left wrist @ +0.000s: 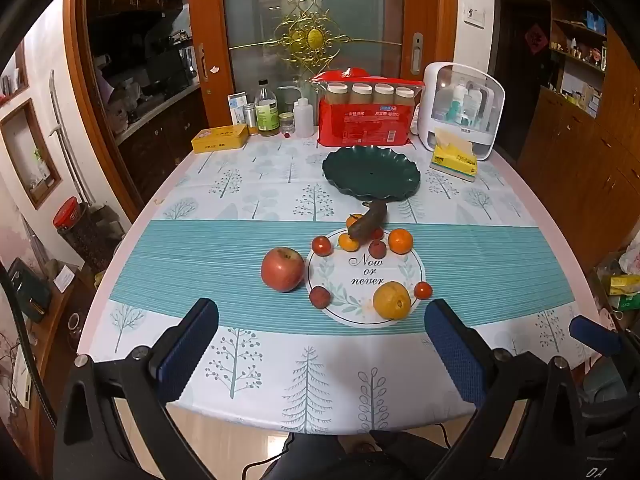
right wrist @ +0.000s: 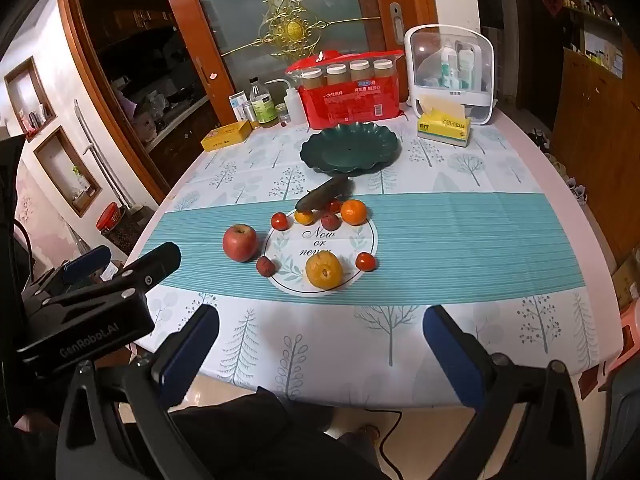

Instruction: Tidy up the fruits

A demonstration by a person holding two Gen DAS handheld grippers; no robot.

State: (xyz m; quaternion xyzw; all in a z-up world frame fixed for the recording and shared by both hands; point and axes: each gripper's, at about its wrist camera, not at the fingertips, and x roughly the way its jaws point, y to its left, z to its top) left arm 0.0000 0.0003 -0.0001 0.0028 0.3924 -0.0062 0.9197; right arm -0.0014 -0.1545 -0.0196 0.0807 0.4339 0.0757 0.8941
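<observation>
Left wrist view: nothing picked yet, so this looks like the very start. Left hand-held gripper (left wrist: 320,344) hangs over the near bench edge, jaws spread wide, empty. Right hand-held gripper (right wrist: 320,348) same: wide open, nothing held, back from the fruit.

Fruit sits mid-bench (left wrist: 500,256) on and around a round printed "Now or never" patch (left wrist: 366,280) of the cloth. Apple (left wrist: 283,269) left of the patch, smooth, red, biggest piece. Large yellow-orange fruit (left wrist: 392,300) at near right, bumpy skin, puckered end showing in the right wrist view. Tangerine (left wrist: 400,241) at far right, glossy. Small red tomato-like ones (left wrist: 322,245) and (left wrist: 423,290), slick and round, prob. roll easily. Dull dark-red wrinkly fruit (left wrist: 320,297) near the apple. Dark cucumber (left wrist: 368,220), long, lies tilted across the far small fruits.

Green dish (left wrist: 372,174), scalloped rim, hard glossy look, sits beyond the fruit, empty; likely the target.

Next move, I'd judge: reach fwd, close on a near piece (apple for left, yellow-orange fruit for right), w/ soft grip, carry over the cucumber to the dish.
</observation>
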